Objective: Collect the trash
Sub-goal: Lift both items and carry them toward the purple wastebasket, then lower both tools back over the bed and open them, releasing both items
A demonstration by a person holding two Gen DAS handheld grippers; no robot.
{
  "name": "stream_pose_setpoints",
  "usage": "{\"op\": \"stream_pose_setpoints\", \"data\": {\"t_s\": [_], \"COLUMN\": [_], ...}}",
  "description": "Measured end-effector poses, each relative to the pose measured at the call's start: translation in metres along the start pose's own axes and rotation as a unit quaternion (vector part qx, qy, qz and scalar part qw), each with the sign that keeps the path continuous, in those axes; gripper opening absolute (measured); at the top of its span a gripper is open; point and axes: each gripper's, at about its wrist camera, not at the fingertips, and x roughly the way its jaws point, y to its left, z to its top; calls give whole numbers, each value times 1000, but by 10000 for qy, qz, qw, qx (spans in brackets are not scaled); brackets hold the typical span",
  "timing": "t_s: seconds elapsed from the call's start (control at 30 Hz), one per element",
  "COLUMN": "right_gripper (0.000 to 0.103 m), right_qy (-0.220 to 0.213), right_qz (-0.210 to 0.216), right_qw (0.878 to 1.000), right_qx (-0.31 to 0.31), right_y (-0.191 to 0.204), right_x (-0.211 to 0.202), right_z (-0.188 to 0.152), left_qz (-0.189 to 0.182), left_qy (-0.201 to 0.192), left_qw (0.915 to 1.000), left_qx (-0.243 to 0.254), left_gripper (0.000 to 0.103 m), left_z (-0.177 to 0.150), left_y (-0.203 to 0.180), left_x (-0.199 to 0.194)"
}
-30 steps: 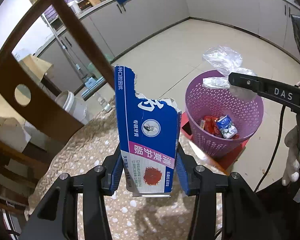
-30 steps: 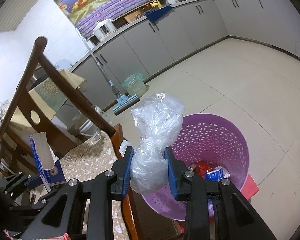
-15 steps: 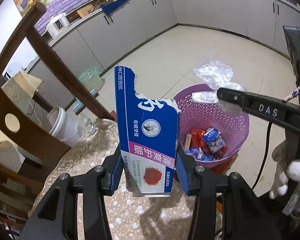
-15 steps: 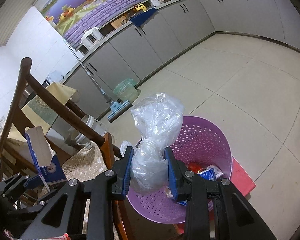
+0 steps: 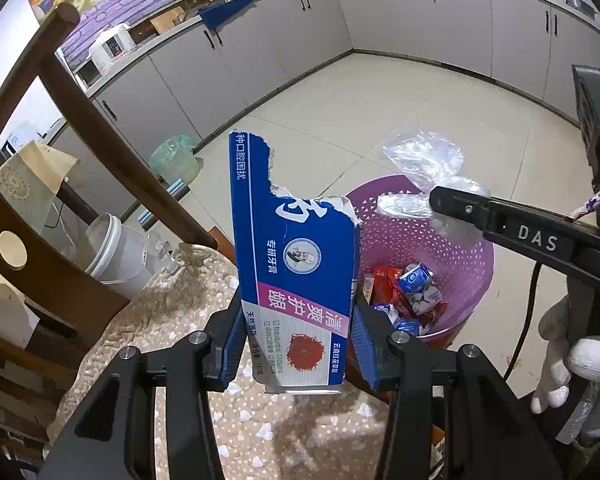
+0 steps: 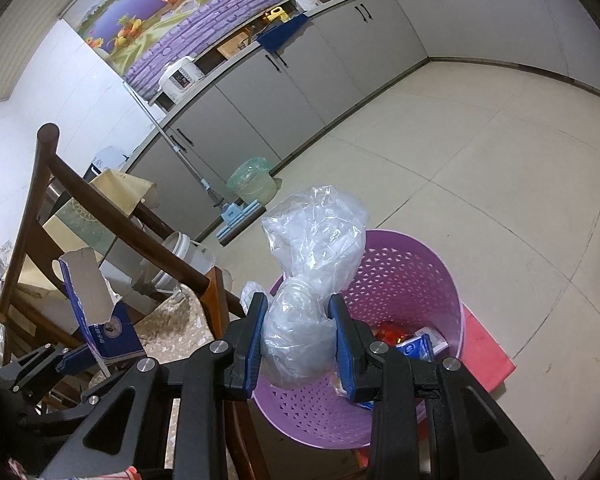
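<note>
My left gripper [image 5: 298, 344] is shut on a torn blue and white toothpaste box [image 5: 294, 264], held upright above the cushioned chair seat [image 5: 204, 408]. My right gripper [image 6: 300, 344] is shut on a crumpled clear plastic bag [image 6: 312, 268], held over the near rim of the purple mesh trash basket [image 6: 412, 280]. The basket [image 5: 452, 240] holds red and blue wrappers [image 5: 412, 288]. In the left wrist view the right gripper's finger [image 5: 500, 224] and the bag [image 5: 424, 160] hang over the basket. In the right wrist view the box [image 6: 100, 316] and left gripper [image 6: 70, 360] sit at lower left.
A dark wooden chair back [image 5: 100, 136] rises on the left. A white bucket [image 5: 116, 248], a green-lined bin [image 6: 252, 184] and a mop [image 6: 228, 216] stand on the tiled floor by grey cabinets [image 6: 340, 64]. A red mat [image 6: 488, 360] lies under the basket. A gloved hand [image 5: 576, 368] shows at right.
Both grippers have lifted and tilted, so the basket sits lower and more of the floor and cabinets shows. The plastic bag has come further over the basket. Both grips are unchanged.
</note>
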Motion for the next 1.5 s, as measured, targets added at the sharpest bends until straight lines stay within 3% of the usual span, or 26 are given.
{"op": "stream_pose_setpoints", "data": {"t_s": [0.33, 0.53, 0.77, 1.0, 1.07, 1.17, 1.27, 1.43, 1.5], "right_gripper": [34, 34, 34, 36, 38, 51, 68, 76, 79], "right_qy": [225, 572, 1255, 1912, 2097, 2324, 2248, 2165, 2136], "right_qz": [441, 816, 1109, 951, 775, 554, 533, 531, 628], "right_qw": [9983, 9914, 9761, 9553, 9491, 9400, 9374, 9380, 9432], "right_qx": [-314, -846, -1388, -2043, -2220, -2436, -2606, -2655, -2465], "right_y": [34, 79, 123, 150, 156, 162, 169, 174, 171], "right_x": [14, 34, 60, 85, 95, 109, 110, 112, 113], "right_z": [-6, -24, -61, -104, -117, -133, -140, -141, -138], "left_qz": [176, 371, 628, 449, 391, 231, 49, -342, -531], "left_qy": [53, 418, 907, 1515, 1601, 1610, 1669, 1535, 1372], "left_qw": [9993, 9957, 9847, 9693, 9666, 9610, 9519, 9353, 9323], "left_qx": [-319, -745, -1351, -1885, -1962, -2237, -2569, -3171, -3306], "left_gripper": [46, 46, 46, 47, 53, 63, 67, 81, 93], "left_z": [-25, -64, -124, -184, -192, -204, -216, -234, -237], "left_y": [24, 58, 111, 148, 150, 156, 165, 178, 178], "left_x": [-15, -16, -22, -7, -2, 7, 18, 26, 26]}}
